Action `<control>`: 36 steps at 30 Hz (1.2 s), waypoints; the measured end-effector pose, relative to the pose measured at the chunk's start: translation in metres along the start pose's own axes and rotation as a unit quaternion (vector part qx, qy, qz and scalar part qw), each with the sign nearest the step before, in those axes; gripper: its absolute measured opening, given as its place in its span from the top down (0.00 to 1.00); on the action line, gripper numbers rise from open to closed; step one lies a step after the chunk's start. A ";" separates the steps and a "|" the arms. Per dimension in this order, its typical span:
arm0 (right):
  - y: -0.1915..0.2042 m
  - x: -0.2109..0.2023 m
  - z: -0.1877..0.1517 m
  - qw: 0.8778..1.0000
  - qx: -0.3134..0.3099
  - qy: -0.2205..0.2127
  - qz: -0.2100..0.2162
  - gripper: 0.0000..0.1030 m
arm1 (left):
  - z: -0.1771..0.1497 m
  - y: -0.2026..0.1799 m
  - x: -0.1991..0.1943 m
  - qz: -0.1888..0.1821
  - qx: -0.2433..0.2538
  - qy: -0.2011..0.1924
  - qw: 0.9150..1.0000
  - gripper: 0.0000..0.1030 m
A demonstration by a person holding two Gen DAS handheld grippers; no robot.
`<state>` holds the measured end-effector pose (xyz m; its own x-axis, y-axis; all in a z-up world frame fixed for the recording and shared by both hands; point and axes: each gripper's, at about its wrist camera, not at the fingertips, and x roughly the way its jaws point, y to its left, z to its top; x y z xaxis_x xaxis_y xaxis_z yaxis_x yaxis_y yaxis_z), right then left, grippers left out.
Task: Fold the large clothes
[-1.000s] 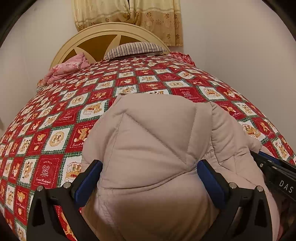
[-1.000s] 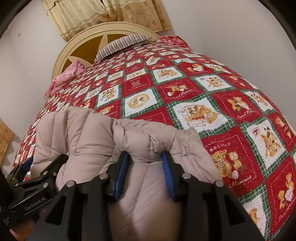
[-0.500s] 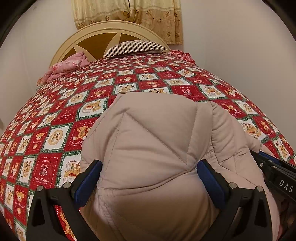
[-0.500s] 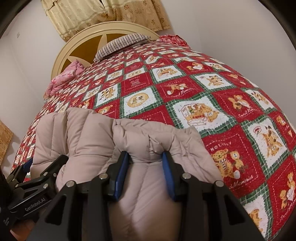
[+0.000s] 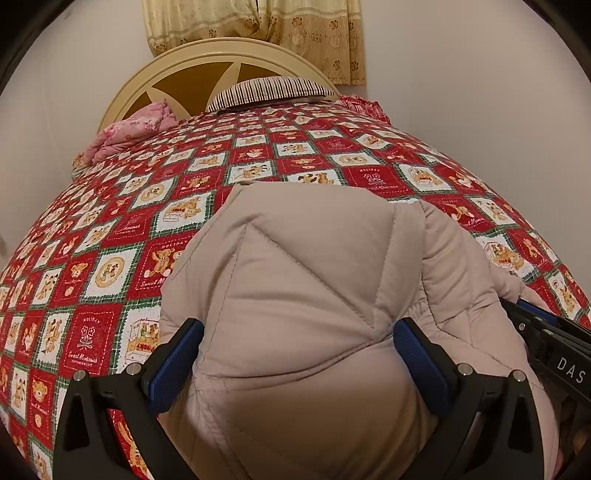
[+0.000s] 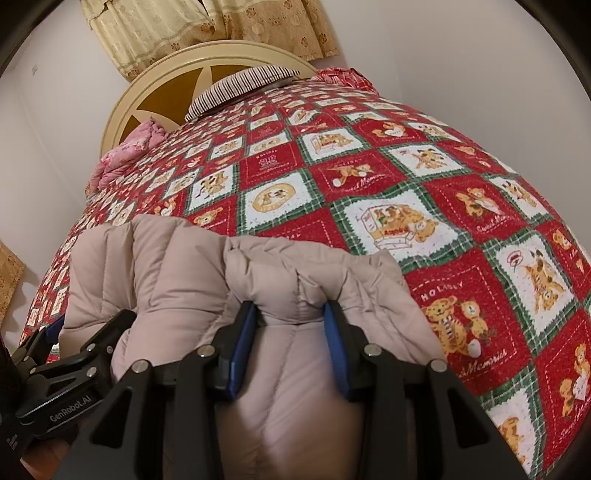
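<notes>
A beige quilted puffer jacket (image 5: 306, 280) lies bunched at the near edge of the bed; it also shows in the right wrist view (image 6: 177, 266). My left gripper (image 5: 299, 354) stands wide around a thick fold of the jacket, its blue pads (image 5: 173, 358) against the padding on both sides. My right gripper (image 6: 291, 343) is shut on a narrower fold of the jacket's right part. The right gripper's body shows at the right edge of the left wrist view (image 5: 554, 347). The left gripper's body shows at the lower left of the right wrist view (image 6: 70, 376).
The bed has a red, white and green teddy-bear patchwork quilt (image 5: 155, 221). A striped pillow (image 5: 269, 90), a pink bundle (image 5: 133, 127) and a cream round headboard (image 5: 221, 59) are at the far end. Yellow curtains (image 5: 258, 22) hang behind. White walls flank the bed.
Both grippers and the jacket have shifted slightly toward the near edge of the bed. The holds on the jacket are unchanged.
</notes>
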<state>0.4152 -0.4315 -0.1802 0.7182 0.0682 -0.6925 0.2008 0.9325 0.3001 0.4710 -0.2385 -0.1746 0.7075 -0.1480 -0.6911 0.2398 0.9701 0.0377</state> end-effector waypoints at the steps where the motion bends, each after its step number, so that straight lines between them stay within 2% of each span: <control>1: 0.000 0.000 0.000 1.000 0.001 0.000 0.001 0.61 | 0.000 0.000 0.000 0.000 0.000 0.000 1.000 0.01; 17: 0.000 0.000 0.000 1.000 0.009 0.002 0.010 0.60 | 0.001 0.002 0.001 -0.005 0.001 0.006 1.000 0.01; 20: -0.006 -0.009 0.005 0.999 0.013 0.011 0.041 0.56 | 0.001 0.021 -0.017 -0.060 -0.005 0.017 0.998 0.01; 21: -0.011 -0.018 0.008 0.998 0.016 0.010 0.061 0.48 | -0.002 0.030 -0.030 -0.079 -0.011 0.007 0.997 0.01; 22: -0.016 -0.027 0.010 0.997 0.018 0.005 0.075 0.31 | -0.007 0.041 -0.044 -0.092 -0.021 -0.007 0.995 0.01; 24: -0.025 -0.043 0.012 0.997 0.024 -0.010 0.069 0.11 | -0.020 0.061 -0.062 -0.111 -0.032 -0.028 0.993 0.01; 25: -0.033 -0.053 0.011 0.998 0.027 -0.019 0.055 0.09 | -0.032 0.075 -0.067 -0.126 -0.043 -0.026 0.991 0.01; 27: -0.047 -0.057 0.007 0.998 0.033 -0.010 0.061 0.09 | -0.046 0.088 -0.066 -0.171 -0.072 -0.006 0.983 0.01; 28: -0.052 -0.053 0.004 0.997 0.039 0.006 0.066 0.09 | -0.058 0.097 -0.063 -0.210 -0.096 0.011 0.973 0.01; 30: -0.057 -0.040 -0.008 0.994 0.040 0.051 0.089 0.10 | -0.069 0.104 -0.058 -0.252 -0.126 0.028 0.959 0.01; 32: -0.062 -0.039 -0.013 0.991 0.054 0.055 0.112 0.10 | -0.077 0.103 -0.057 -0.287 -0.131 0.032 0.948 0.01; 36: -0.068 -0.033 -0.020 0.981 0.073 0.066 0.166 0.12 | -0.082 0.101 -0.056 -0.300 -0.118 0.026 0.946 0.01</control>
<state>0.3642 -0.4896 -0.1907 0.6692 0.4149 -0.6165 0.0696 0.7910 0.6079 0.4012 -0.1166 -0.1918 0.4552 -0.6822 -0.5722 0.4291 0.7311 -0.5304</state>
